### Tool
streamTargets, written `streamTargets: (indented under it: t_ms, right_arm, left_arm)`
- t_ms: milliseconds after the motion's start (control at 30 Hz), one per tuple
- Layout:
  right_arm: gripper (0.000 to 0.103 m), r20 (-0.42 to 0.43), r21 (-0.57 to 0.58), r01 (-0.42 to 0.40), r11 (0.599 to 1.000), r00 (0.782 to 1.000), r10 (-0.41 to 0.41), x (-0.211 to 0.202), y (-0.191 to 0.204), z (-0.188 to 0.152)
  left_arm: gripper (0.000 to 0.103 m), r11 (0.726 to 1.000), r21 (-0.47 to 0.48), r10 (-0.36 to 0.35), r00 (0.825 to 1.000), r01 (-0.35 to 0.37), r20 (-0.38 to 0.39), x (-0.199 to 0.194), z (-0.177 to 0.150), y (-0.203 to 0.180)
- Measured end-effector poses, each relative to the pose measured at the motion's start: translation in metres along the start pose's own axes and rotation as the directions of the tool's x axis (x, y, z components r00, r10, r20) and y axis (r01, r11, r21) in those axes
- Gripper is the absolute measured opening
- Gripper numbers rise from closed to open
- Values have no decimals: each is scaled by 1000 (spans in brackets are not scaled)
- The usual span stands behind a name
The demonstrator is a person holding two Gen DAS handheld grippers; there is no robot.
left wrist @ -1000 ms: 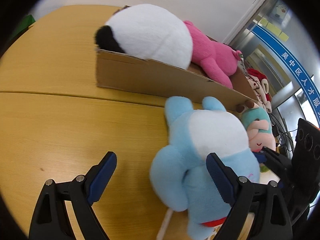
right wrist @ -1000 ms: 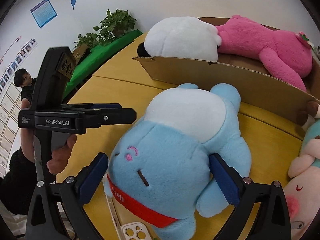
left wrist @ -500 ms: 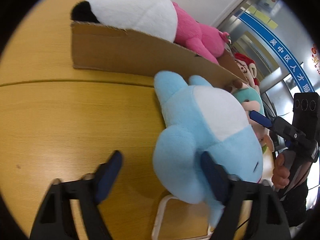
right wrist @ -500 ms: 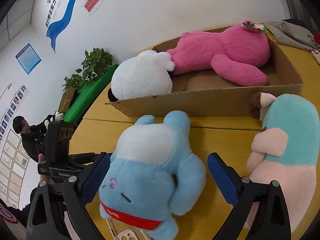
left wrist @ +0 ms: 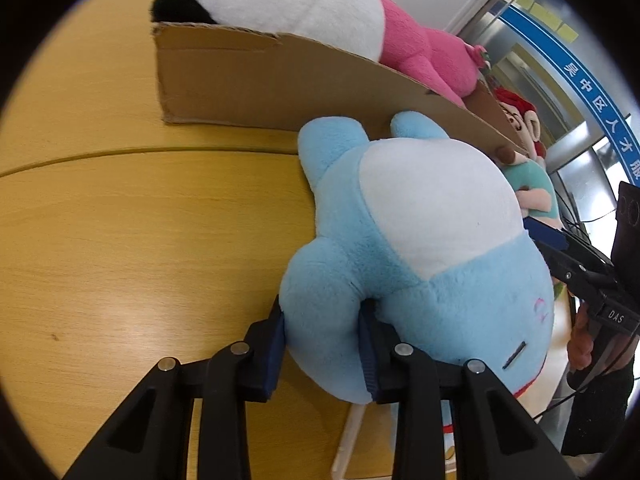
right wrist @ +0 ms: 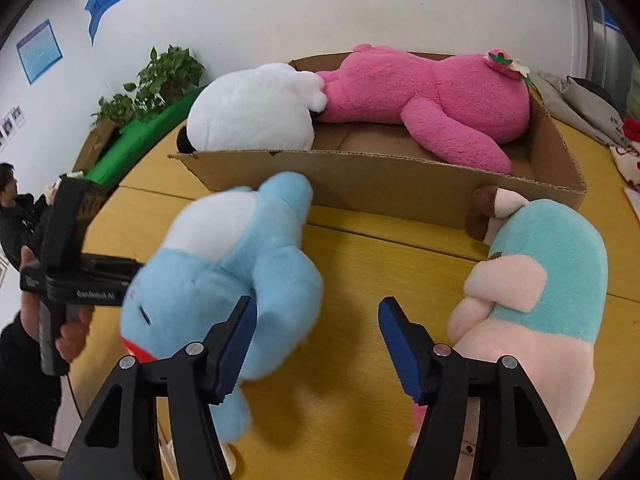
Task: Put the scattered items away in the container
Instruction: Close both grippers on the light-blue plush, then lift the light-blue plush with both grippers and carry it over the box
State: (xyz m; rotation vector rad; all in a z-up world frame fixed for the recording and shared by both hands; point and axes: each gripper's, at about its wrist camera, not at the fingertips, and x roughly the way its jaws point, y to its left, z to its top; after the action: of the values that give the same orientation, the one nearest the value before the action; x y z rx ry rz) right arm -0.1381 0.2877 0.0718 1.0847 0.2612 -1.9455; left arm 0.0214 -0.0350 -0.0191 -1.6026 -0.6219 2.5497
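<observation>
A light blue plush toy [left wrist: 420, 240] with a white belly lies on the wooden table in front of a cardboard box [left wrist: 272, 84]. My left gripper [left wrist: 322, 344] is shut on one of its arms. In the right wrist view the blue plush [right wrist: 224, 276] sits left of centre and looks blurred. My right gripper [right wrist: 316, 324] is open and empty, over bare table between the blue plush and a teal and pink plush [right wrist: 536, 280]. The box [right wrist: 360, 180] holds a white plush [right wrist: 252, 108] and a pink plush [right wrist: 432, 100].
A red-haired doll [left wrist: 520, 120] lies beyond the box's far end. A white frame-like item [left wrist: 352, 436] lies on the table under the blue plush. Potted plants [right wrist: 156, 84] and a seated person [right wrist: 16, 208] are off the table's left side.
My left gripper has closed from wide open onto the blue plush's arm. My right gripper has shifted right off the plush, which now sits to the left of its fingers.
</observation>
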Motion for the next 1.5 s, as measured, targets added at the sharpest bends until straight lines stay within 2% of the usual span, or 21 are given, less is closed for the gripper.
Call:
streamTargets:
  t_ms: [100,200,433,500,733,833,933,1000,1033,1133,1233,1400,1500]
  right_arm:
    - [68,-16,-17,14,1000,1000,-15,7,4,2]
    - [67,-31,-33,-10,999,999,9,20,11,8]
    - [48,-70,-57,9,998,997,-13,43,26,9]
    - [44,-90,-98,39,994,995,-48,46,29,6]
    - [45,-133,-123,61,991,988,-77,51,32,4]
    - [39,-167,-88,11,996,986,-26,60,34,4]
    - [38,-190,-23,-52,998,981,46,69,31,-2]
    - [38,-203,-4,-70,998,977,68,70,29,-2]
    - [35,-207,-4,-72,997,976,70,69,30,-2]
    - [30,-191,-12,-65,998,980,62,65,35,-2]
    - [29,-140,-15,-65,998,988,62,50,40,5]
    - [28,-49,-41,-52,998,998,50,7,47,21]
    - [29,46,-75,-25,997,999,28,-31,54,39]
  left_arm:
    - [31,1000,14,14,1000,-14,1,0,-1,-1]
    - [31,1000,6,20,1000,-20,2,0,-1,-1]
    - [31,999,-12,34,999,-34,14,-1,-2,3]
    - [31,999,-8,34,999,-34,15,-1,-1,0]
    - [31,999,-3,40,999,-40,19,-1,-2,2]
    - [31,998,-8,55,998,-54,28,-2,-3,6]
    - [30,999,-29,46,998,-45,39,-5,-3,14]
    - [30,999,-26,36,998,-35,43,-6,-3,16]
    - [30,999,-20,40,998,-39,44,-7,-4,15]
    - [27,997,5,71,996,-71,45,-9,-3,10]
    - [26,995,22,94,994,-96,56,-17,0,4]
    - [25,995,57,76,985,-86,155,-59,17,-19]
    - [25,988,106,88,968,-116,235,-88,37,-42]
